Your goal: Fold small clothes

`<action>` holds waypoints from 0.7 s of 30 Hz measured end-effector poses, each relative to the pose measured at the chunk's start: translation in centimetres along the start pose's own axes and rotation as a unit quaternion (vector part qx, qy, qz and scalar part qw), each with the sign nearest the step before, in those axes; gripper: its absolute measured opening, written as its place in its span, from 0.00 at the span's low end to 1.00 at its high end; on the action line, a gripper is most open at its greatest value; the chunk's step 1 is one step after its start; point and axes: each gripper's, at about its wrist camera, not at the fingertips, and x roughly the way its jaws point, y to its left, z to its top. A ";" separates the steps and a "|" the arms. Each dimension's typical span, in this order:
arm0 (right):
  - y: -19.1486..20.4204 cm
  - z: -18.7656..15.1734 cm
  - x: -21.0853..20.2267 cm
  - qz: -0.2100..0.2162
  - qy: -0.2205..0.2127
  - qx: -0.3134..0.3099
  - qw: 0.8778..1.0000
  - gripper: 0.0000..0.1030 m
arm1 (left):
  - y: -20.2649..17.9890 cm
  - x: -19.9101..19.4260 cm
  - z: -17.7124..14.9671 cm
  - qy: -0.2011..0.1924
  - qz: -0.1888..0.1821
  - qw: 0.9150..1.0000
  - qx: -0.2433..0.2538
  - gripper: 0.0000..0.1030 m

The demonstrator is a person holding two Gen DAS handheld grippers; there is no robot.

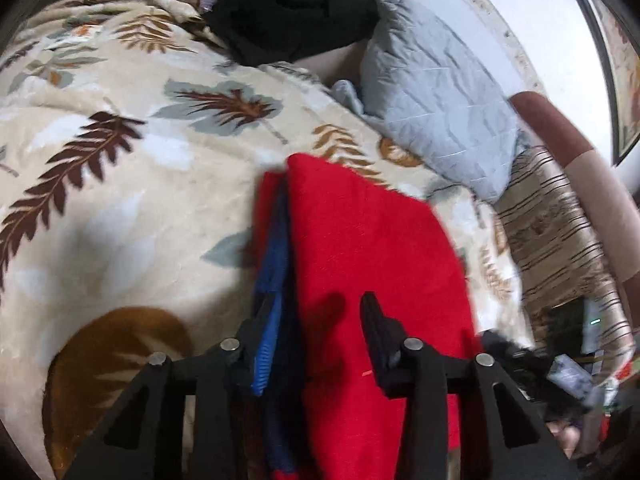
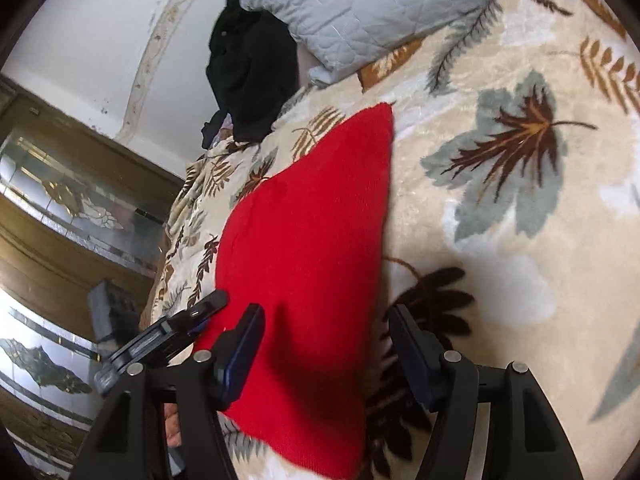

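A red knit garment (image 1: 360,240) with a blue ribbed trim (image 1: 272,280) lies folded on a leaf-print blanket (image 1: 120,160). My left gripper (image 1: 316,312) is open just above its near end, the fingers straddling the blue trim and red fold. In the right wrist view the same red garment (image 2: 308,240) lies flat. My right gripper (image 2: 324,320) is open above its near edge; the left finger is over the red cloth, the right finger over the blanket (image 2: 500,200). The other gripper (image 2: 176,328) shows at the garment's left edge.
A black garment (image 1: 296,8) is heaped at the far side of the bed, next to a grey quilted pillow (image 1: 432,92). A striped brown cloth (image 1: 560,248) and clutter lie at the right. A wooden cabinet with glass panels (image 2: 60,200) stands beside the bed.
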 end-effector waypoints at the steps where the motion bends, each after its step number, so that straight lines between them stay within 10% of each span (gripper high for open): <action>1: 0.0 0.0 0.2 0.002 0.000 -0.001 1.000 0.67 | -0.1 -0.1 0.6 -0.003 -0.001 1.000 0.000 0.56; 5: -0.5 0.0 1.3 0.005 0.007 0.002 1.000 0.67 | 1.0 2.7 2.9 0.017 0.017 1.000 -0.007 0.69; 8: -0.9 0.1 1.8 0.009 0.012 0.008 1.000 0.67 | 4.6 5.1 2.8 0.057 -0.046 0.993 -0.090 0.31; 11: -0.9 0.0 1.7 0.010 0.011 0.003 1.000 0.67 | 4.6 4.8 2.9 0.053 -0.044 0.994 -0.090 0.29; 21: -1.0 -0.2 0.2 0.016 -0.004 0.014 1.000 0.68 | 0.5 -1.1 -0.1 0.012 -0.020 1.000 -0.021 0.63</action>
